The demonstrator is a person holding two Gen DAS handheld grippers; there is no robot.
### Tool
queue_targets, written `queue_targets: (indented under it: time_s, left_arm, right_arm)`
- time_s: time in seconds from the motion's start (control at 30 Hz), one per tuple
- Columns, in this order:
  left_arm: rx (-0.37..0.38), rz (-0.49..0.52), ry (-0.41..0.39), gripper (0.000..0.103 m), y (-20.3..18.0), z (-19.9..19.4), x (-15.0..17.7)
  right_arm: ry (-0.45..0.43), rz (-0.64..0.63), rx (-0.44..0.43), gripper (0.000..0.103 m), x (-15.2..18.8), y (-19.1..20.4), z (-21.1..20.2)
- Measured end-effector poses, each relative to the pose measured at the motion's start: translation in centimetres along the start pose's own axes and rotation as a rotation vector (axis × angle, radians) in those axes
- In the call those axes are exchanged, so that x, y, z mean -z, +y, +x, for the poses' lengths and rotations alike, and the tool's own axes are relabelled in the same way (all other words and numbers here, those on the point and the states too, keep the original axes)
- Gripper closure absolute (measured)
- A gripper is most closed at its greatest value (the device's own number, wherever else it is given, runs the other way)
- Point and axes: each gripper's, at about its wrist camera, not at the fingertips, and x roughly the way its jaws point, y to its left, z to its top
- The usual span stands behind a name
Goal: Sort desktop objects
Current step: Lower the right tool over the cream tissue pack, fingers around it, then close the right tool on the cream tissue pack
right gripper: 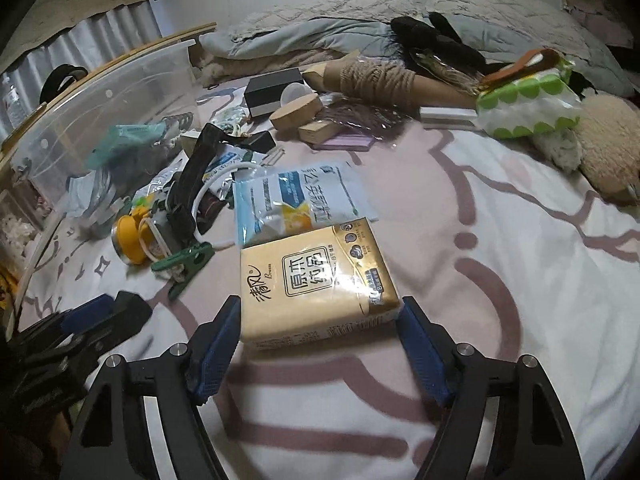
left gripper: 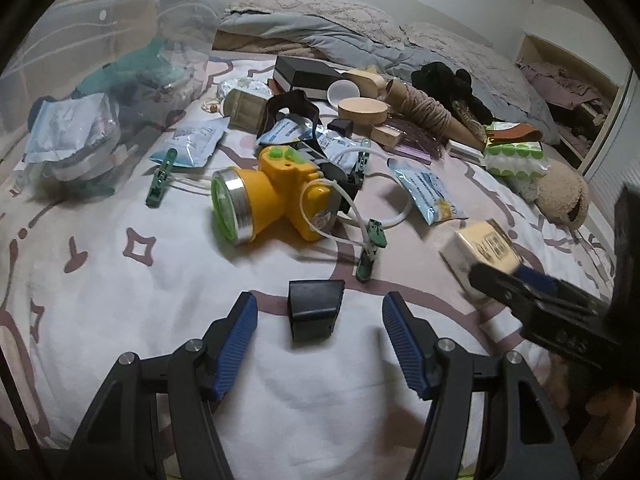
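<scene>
The right gripper [right gripper: 320, 320] has its fingers clamped on a beige plastic-wrapped tissue pack [right gripper: 316, 280]. The left gripper [left gripper: 320, 312] has its fingers apart around a small black plastic block [left gripper: 315, 312] (untouched, on the bed).

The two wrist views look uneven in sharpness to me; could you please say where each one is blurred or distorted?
Left wrist view: dim light, fisheye bending at the edges; the right gripper and tissue pack are motion-smeared, while the yellow headlamp is fairly sharp. Right wrist view: the tissue pack is readable; the left gripper is blurred.
</scene>
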Motion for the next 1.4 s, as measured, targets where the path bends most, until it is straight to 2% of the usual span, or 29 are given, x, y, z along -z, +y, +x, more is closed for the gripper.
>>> queue_targets:
  time_s: [0.13, 0.27, 0.43, 0.53, 0.7, 0.83, 0.93, 0.97, 1.03, 1.23, 1.4]
  left_arm:
    - [0.009, -0.005, 0.017, 0.055, 0.0, 0.3, 0.1]
    - [0.035, -0.015, 0.027, 0.064, 0.0, 0.5, 0.1]
    - [0.052, -0.012, 0.029, 0.078, -0.1, 0.2, 0.3]
    - [0.052, -0.006, 0.019, 0.078, -0.3, -0.1, 0.3]
    - [0.045, 0.006, 0.022, 0.078, -0.4, -0.1, 0.4]
    - [0.03, 0.003, 0.019, 0.078, -0.4, 0.0, 0.4]
    - [0.023, 0.005, 0.019, 0.076, -0.4, 0.2, 0.3]
    - [0.019, 0.008, 0.02, 0.075, -0.5, 0.2, 0.3]
    - [0.011, 0.011, 0.017, 0.065, -0.5, 0.3, 0.3]
    - [-0.015, 0.032, 0.011, 0.064, -0.7, 0.5, 0.3]
    - [-0.02, 0.06, 0.015, 0.064, -1.3, 0.8, 0.4]
  right_arm:
    - [0.033, 0.001, 0.009, 0.025, 0.9, -0.3, -0.2]
    - [0.022, -0.039, 0.045, 0.025, 1.2, 0.4, 0.0]
    - [0.002, 0.024, -0.014, 0.025, 1.1, -0.5, -0.2]
    - [0.006, 0.068, -0.057, 0.025, 0.8, -1.0, -0.4]
    - [0.014, 0.07, -0.127, 0.025, 1.1, -0.7, -1.1]
    - [0.009, 0.049, -0.094, 0.025, 1.1, -0.2, -1.0]
    - [0.006, 0.011, -0.056, 0.009, 1.1, 0.5, -0.7]
    - [0.006, -0.002, -0.047, 0.008, 1.1, 0.7, -0.5]
    - [0.009, -0.015, -0.038, 0.008, 1.0, 0.8, -0.2]
    - [0.013, 0.034, -0.048, 0.009, 0.1, 0.1, 0.4]
    - [0.014, 0.023, -0.034, 0.01, 0.0, 0.3, 0.6]
